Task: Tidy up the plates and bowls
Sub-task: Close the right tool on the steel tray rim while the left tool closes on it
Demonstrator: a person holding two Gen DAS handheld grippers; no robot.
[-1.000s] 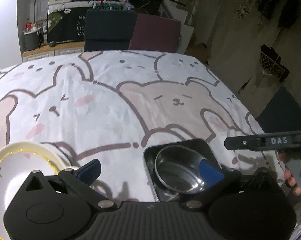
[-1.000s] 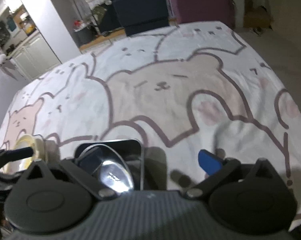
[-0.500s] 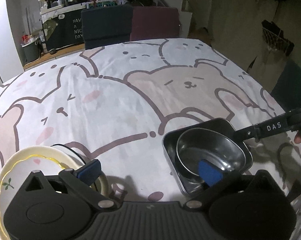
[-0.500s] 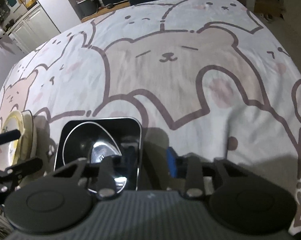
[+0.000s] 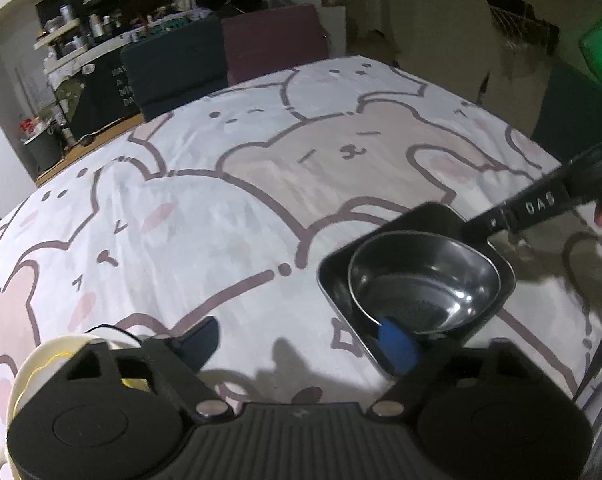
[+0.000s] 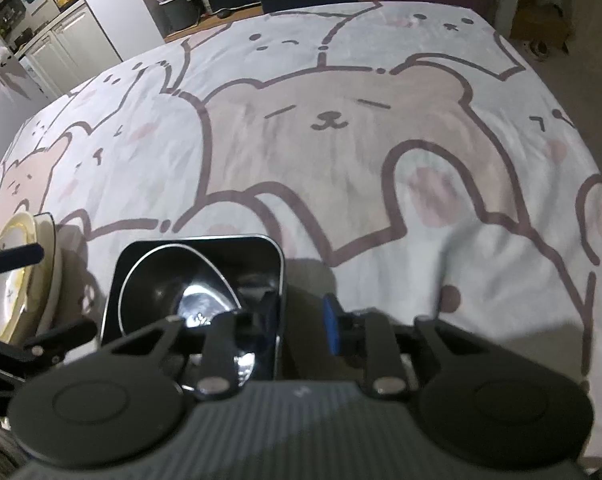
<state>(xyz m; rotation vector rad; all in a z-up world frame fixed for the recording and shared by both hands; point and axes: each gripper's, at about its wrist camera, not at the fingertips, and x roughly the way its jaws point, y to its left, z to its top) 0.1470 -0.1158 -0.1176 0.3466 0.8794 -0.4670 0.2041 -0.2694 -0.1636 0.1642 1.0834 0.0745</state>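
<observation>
At the near left, a cream plate (image 6: 17, 268) with a yellow rim line sits on what looks like a second dish, so the plates seem already stacked. The left tool (image 5: 297, 342) hangs between that stack and the steel tray (image 5: 333, 280). Its jaws are fairly wide and closing, with mostly bare bear-print cloth (image 5: 221, 220) between them, and the right pad is over the tray's near corner.

The round steel bowl (image 5: 421, 280) already lies in the tray, near centre. The right tool (image 6: 301, 314) straddles the tray's right wall, narrow and closing, apparently not yet pinching it. Moving this pair likely remains.

The counter beyond is bare. A navy chair (image 5: 173, 68) and a maroon chair (image 5: 273, 40) stand at its far edge, and nothing blocks the way.
</observation>
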